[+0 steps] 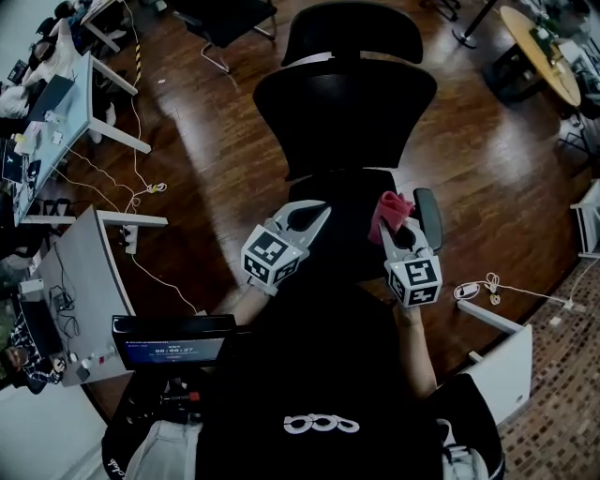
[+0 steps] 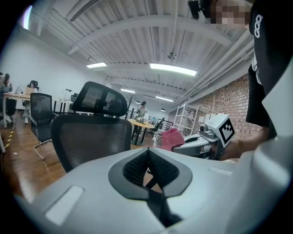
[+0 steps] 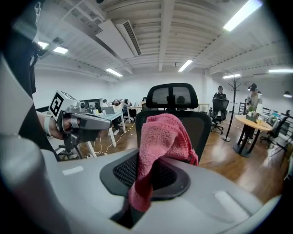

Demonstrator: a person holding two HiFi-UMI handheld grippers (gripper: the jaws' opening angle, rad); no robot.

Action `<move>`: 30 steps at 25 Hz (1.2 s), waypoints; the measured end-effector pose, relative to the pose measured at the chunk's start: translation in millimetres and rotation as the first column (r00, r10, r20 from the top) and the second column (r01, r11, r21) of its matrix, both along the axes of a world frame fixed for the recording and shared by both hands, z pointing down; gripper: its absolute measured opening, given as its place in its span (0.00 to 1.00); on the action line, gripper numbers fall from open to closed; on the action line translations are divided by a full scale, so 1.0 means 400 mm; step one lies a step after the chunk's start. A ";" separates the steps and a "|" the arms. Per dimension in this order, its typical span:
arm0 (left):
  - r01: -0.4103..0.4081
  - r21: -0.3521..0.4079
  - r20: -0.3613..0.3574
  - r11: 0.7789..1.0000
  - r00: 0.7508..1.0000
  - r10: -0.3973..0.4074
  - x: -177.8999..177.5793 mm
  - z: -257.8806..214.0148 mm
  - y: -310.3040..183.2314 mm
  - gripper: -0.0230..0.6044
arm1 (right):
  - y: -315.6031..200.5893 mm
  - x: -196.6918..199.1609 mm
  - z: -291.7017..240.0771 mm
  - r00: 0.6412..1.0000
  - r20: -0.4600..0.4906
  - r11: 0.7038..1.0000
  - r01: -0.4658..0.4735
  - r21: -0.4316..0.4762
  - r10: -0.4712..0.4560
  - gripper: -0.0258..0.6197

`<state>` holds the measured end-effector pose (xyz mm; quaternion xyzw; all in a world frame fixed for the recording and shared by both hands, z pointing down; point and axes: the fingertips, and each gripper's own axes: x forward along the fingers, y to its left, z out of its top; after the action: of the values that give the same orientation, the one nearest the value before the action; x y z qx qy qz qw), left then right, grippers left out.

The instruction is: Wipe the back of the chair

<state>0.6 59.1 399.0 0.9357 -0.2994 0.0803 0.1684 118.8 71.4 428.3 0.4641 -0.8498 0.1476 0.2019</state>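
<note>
The black mesh office chair stands in front of me, its backrest and headrest facing me. My right gripper is shut on a pink cloth, held low near the chair's seat and right armrest. In the right gripper view the cloth bunches up out of the jaws in front of the backrest. My left gripper is beside it, jaws closed on nothing; its pads meet. The left gripper view shows the backrest, the headrest and the right gripper apart from the chair.
White desks with a monitor stand at my left, and cables trail on the wooden floor. Another white desk edge is at my right. A round wooden table is at the back right, and a second chair is beyond.
</note>
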 end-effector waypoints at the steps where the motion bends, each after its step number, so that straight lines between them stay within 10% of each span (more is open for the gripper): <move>1: -0.001 0.001 0.000 1.000 1.000 0.001 0.004 0.000 0.001 0.02 | -0.002 0.003 -0.003 1.000 0.006 1.000 -0.006 0.005 0.006 0.12; 30: 0.016 0.007 0.016 1.000 1.000 -0.016 0.022 0.004 -0.019 0.02 | -0.026 -0.020 -0.013 1.000 0.012 1.000 0.026 0.017 -0.026 0.12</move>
<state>9.5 51.5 400.4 0.9332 -0.3085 0.0854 0.1633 110.7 60.9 423.0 0.4537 -0.8582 0.1405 0.1945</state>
